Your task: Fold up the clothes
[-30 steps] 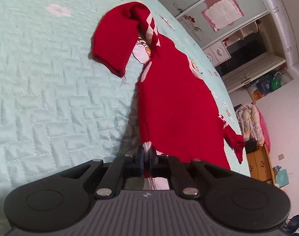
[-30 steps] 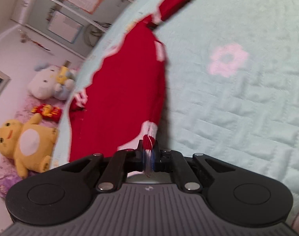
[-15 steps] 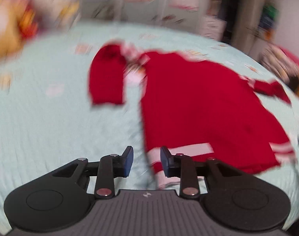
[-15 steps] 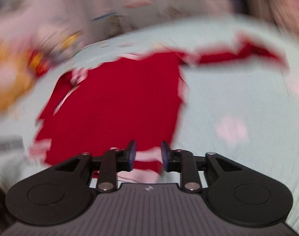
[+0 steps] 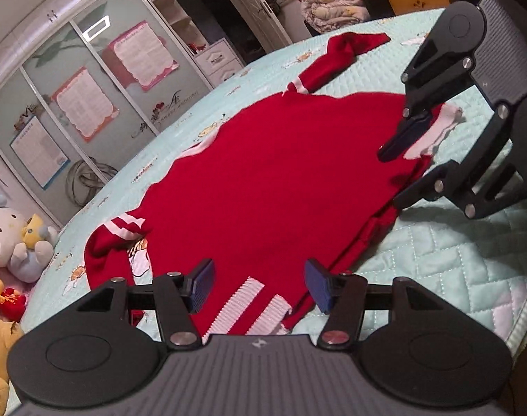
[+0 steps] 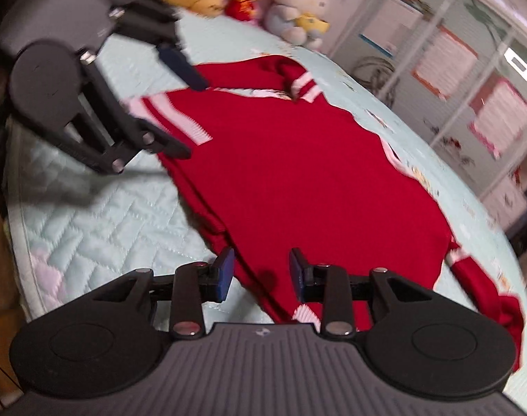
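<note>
Both hand-held grippers are seen with their blue-padded fingers spread wide and nothing held between them. The left hand-held gripper [image 5: 259, 286] is poised just over one hem corner of the red knitted sweater with white stripes [image 5: 273, 180], where the striped band lies between its fingers. The right hand-held gripper [image 6: 261, 274] is placed at the opposite hem corner, with the sweater's edge under its gap; whether its pads touch the knit cannot be told.

The sweater is spread flat on the pale green quilted bedspread [image 5: 447, 263], its body mostly smooth, though the near edge is rolled into a small ridge between the two corners. One sleeve is bunched and doubled back beside the left gripper, and the other sleeve is stretched away toward the far side of the bed. No fold across the body is seen, so the garment is judged to be laid out rather than folded.

Several risks can be named. If only the top layer were pinched at a corner, the back layer would be left behind and the fold would come up uneven. The rolled edge could be trapped inside a fold as a crease. The bunched sleeve could be dragged along and left as a lump.

Plush toys [image 6: 291, 0] are seen beyond the bed's far edge.
</note>
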`<state>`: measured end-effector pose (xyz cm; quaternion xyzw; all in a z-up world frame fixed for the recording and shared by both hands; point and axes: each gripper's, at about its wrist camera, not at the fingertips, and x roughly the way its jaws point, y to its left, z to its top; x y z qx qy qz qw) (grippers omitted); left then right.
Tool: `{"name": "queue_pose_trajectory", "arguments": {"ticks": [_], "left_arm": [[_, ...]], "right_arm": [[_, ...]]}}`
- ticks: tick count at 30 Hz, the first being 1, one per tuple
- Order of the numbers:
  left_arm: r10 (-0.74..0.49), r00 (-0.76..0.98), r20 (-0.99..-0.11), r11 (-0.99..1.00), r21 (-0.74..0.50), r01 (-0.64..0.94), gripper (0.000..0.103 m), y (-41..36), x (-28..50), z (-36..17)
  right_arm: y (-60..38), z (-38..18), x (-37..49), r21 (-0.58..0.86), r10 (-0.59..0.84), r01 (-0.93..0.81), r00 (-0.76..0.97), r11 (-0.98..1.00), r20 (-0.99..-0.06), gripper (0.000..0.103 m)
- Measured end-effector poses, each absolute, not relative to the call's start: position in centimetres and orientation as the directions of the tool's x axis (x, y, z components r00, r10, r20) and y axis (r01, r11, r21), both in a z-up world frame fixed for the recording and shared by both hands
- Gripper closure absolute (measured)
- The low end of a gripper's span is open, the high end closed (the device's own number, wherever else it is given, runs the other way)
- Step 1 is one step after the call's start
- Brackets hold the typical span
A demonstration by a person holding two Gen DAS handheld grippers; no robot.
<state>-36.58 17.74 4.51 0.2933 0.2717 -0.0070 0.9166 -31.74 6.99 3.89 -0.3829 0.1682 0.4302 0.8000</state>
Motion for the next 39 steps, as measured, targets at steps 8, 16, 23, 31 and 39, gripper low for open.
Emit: {"name": "queue_pose_trajectory", "arguments": {"ticks": [8,16,23,31,39], "left_arm": [[0.134,0.846,-0.515,0.816,0.541,0.201,0.040,16.8,-36.3,4.1],[0.094,0.845,-0.526,0.793,0.553,0.255,0.038,15.5,-36.1,3.6],[0.125,0.855,-0.504,0.796,0.565,0.217,0.038,15.7,-34.4,3.7],[0.100,0.815,-0.571,0.858,0.465,0.220,0.099,17.4,-32.9,3.7],[0.068,0.834,-0.547,0.841,0.482,0.247,0.101,17.0,-34.3,4.5]], "right_arm": [[8.0,3.3,-31.9,-0.547,0.549,-0.786,0.604,0.288,-0.578,0.063],[8.4,3.2,-31.8,-0.572,0.560,-0.760,0.632,0.310,-0.536,0.075],[8.1,4.6,-31.4,-0.520,0.590,-0.767,0.631,0.376,-0.503,0.092],[8.1,3.3,-31.4,-0.529,0.566,-0.769,0.630,0.360,-0.532,0.082],[7.6,3.5,-30.8,-0.477,0.538,-0.800,0.598,0.363,-0.594,0.103]]}}
